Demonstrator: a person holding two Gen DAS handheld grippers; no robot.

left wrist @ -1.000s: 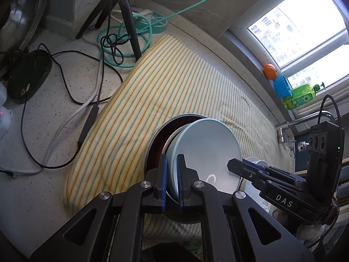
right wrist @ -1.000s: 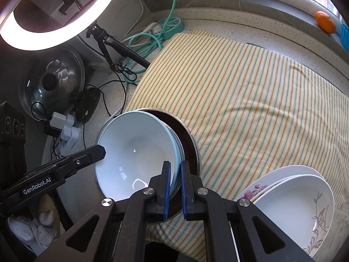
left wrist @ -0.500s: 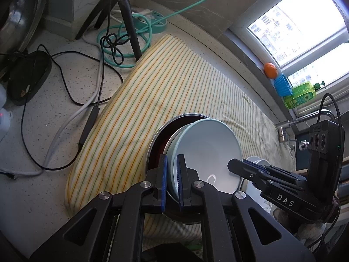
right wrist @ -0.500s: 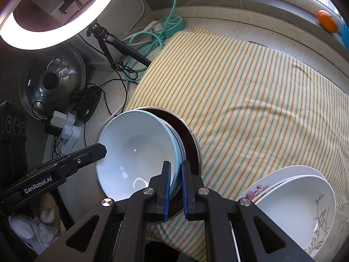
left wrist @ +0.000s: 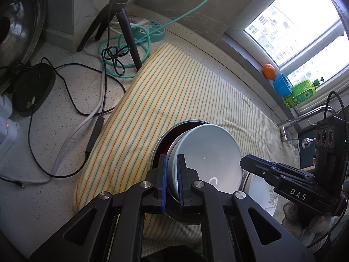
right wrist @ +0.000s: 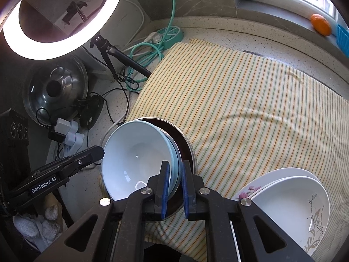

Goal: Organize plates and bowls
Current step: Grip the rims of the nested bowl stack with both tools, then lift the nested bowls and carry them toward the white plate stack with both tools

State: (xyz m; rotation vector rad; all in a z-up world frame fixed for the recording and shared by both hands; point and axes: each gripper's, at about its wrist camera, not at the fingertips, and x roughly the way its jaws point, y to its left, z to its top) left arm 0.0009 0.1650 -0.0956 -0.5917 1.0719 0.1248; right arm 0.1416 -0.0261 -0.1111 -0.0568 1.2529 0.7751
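A stack of dishes hangs above the striped cloth [left wrist: 174, 100]: a pale blue bowl [left wrist: 209, 157] nested in a dark red metal-rimmed dish [left wrist: 161, 139]. My left gripper [left wrist: 171, 174] is shut on the stack's near rim. My right gripper [right wrist: 174, 181] is shut on the opposite rim of the same blue bowl [right wrist: 139, 159] and dark dish [right wrist: 185, 144]. Each gripper shows in the other's view. Two white floral plates [right wrist: 290, 196] lie stacked at the cloth's right front.
A ring light [right wrist: 54, 19] on a tripod [left wrist: 124, 28], a green power strip [right wrist: 170, 35] with coiled cable, black cables [left wrist: 65, 91] and a steel pot lid [right wrist: 54, 91] crowd the left counter. An orange [right wrist: 320, 24], blue basket and green bottle [left wrist: 301, 91] stand on the windowsill. A tap [left wrist: 305, 120] is at right.
Both grippers have lifted the dish stack slightly and drawn back; the view now takes in more of the counter and the lamp. The grips are unchanged.
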